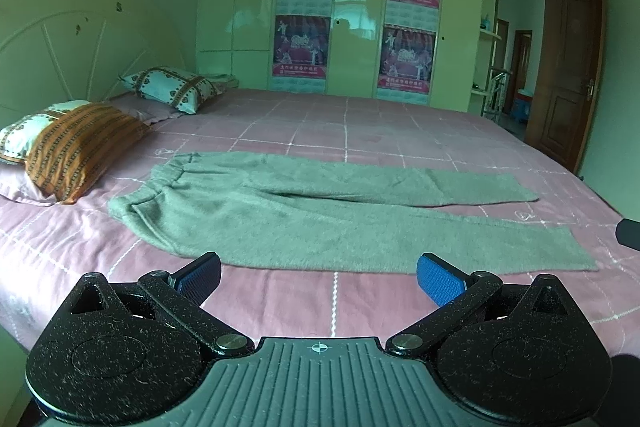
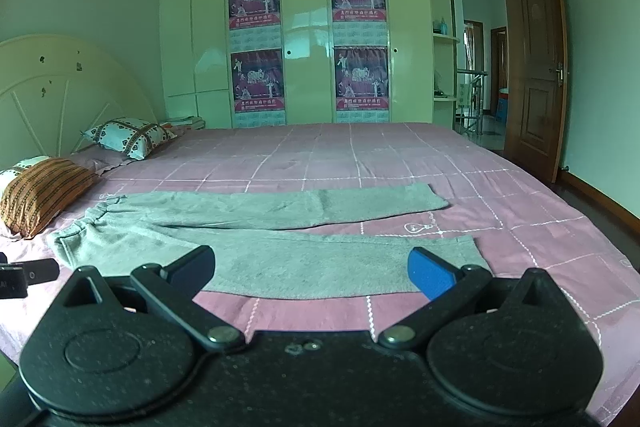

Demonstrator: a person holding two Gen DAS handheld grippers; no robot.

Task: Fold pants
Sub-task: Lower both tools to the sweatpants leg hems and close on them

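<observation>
Grey-green pants (image 1: pixel 304 215) lie flat on the pink checked bed (image 1: pixel 360 123), waistband at the left near the pillows, both legs stretched to the right and slightly apart. My left gripper (image 1: pixel 318 277) is open and empty, just in front of the near leg's edge. In the right wrist view the pants (image 2: pixel 256 227) lie the same way. My right gripper (image 2: pixel 312 269) is open and empty, over the near leg's lower edge. The tip of the left gripper (image 2: pixel 28 275) shows at that view's left edge.
Two patterned pillows (image 1: pixel 72 147) (image 1: pixel 176 89) lie at the headboard (image 1: pixel 60 39) on the left. A wardrobe with posters (image 1: pixel 352 19) stands behind the bed. An open wooden door (image 1: pixel 568 67) is at the right. The bed's near edge is just below the grippers.
</observation>
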